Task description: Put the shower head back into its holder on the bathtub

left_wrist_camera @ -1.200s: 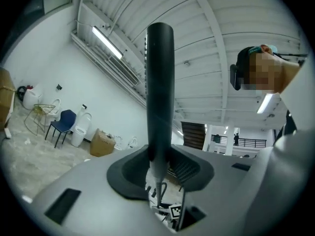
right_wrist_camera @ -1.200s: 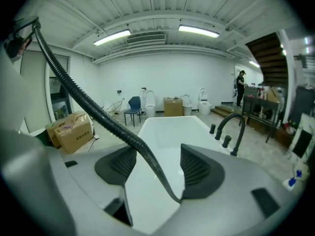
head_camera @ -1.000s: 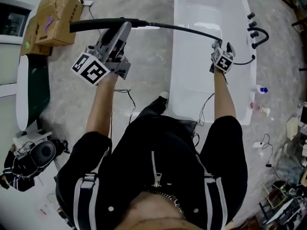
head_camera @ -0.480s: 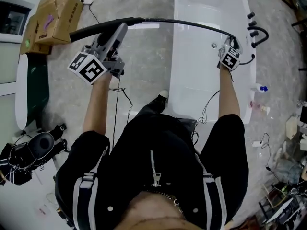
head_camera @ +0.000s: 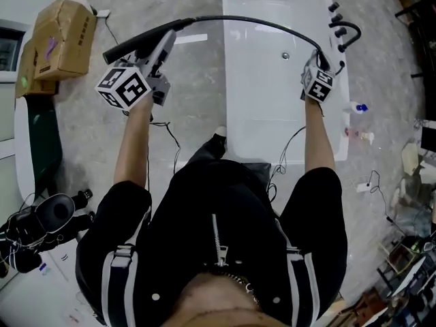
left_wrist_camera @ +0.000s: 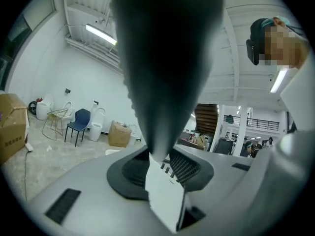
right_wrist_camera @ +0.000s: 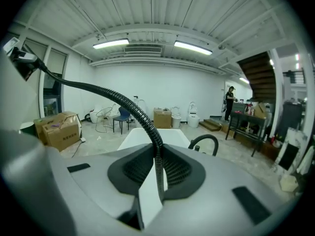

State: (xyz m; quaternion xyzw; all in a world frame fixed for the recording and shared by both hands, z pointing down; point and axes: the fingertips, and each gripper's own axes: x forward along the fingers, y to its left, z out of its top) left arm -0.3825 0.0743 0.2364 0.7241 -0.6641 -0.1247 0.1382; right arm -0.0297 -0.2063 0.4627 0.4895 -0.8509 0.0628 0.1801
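A long white glossy bathtub (head_camera: 269,125) is lying under and ahead of the right gripper (head_camera: 317,61), well to the right of the left gripper (head_camera: 163,46). Both arms of the person are reaching forward, almost straight. The left arm is over the grey floor beside the tub and the right arm is over the tub itself.

A black ribbed flexible hose (head_camera: 259,22) is arching from one gripper to the other. The left gripper is clamping the black stick-shaped shower head (head_camera: 139,41) across its handle, with its jaws narrow around it. In the left gripper view the dark body is filling the space above the jaws. I think it is gripping there so that the head is not swinging.

The right gripper's jaws are closing, and the hose is sitting between them, pinched by the pads. Probably this is taking up the slack, so the hose is not pulling the head aside.

A black curved spout (head_camera: 344,34) with small black fittings is standing just ahead of the right gripper, on the tub's rim. I cannot tell which fitting is the holder. The shower head is well apart from that corner and is not yet put back.
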